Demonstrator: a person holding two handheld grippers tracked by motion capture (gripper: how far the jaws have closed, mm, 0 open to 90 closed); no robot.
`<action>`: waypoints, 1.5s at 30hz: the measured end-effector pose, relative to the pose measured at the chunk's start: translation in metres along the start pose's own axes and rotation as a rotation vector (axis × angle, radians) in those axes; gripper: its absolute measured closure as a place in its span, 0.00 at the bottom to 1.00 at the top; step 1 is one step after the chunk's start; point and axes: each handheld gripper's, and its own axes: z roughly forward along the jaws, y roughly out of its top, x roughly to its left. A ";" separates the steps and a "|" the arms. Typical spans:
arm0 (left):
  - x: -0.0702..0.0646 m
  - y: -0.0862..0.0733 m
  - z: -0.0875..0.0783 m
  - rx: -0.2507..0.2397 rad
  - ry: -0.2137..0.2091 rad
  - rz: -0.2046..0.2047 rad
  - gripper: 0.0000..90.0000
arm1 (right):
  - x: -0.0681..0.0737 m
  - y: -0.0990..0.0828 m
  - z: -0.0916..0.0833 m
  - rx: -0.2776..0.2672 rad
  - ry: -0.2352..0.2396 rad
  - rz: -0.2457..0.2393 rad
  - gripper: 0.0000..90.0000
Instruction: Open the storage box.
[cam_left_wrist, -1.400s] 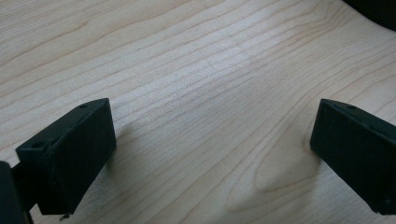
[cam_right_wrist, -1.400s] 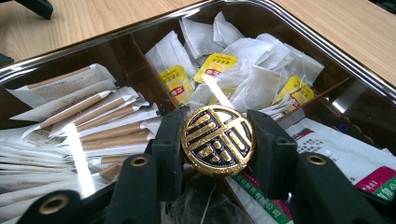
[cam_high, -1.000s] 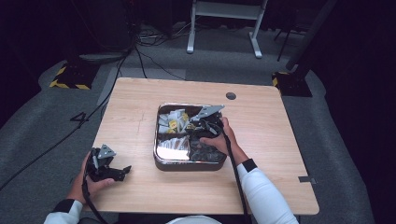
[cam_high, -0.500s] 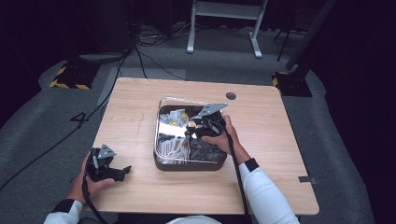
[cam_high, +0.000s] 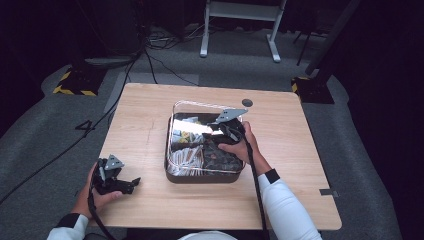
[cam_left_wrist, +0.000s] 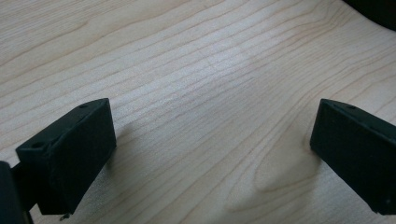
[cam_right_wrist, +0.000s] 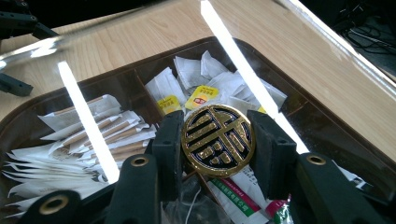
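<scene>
- Left hand-held gripper (cam_high: 131, 183): released, jaws wide, empty, resting on table (cam_high: 150, 120) corner.
- Tray (cam_high: 172, 172): mid-table, compartments of sachets (cam_right_wrist: 93, 135).
- Right hand-held gripper (cam_right_wrist: 217, 140): grasping gold disc (cam_right_wrist: 218, 140) edgewise above tray; best lifted straight, squeeze steady, clear of rim.

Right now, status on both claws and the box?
Right claw clamped on the lid's gold knob, over the compartment box. Left claw open, on bare table. Nothing blocking.

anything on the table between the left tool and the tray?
No, just bare wood. The high view shows open table between the left tool and the tray; the left gripper view shows bare wood too.
</scene>
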 end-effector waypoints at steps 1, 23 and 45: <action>0.000 0.000 0.000 0.000 0.000 0.000 0.01 | 0.000 0.000 -0.001 0.000 0.000 0.000 0.65; 0.000 0.000 0.000 0.000 0.000 0.000 0.00 | -0.016 -0.007 -0.027 -0.013 -0.033 0.019 0.65; 0.000 0.000 0.000 0.000 0.000 0.000 0.01 | -0.030 -0.021 -0.069 -0.034 -0.091 0.029 0.65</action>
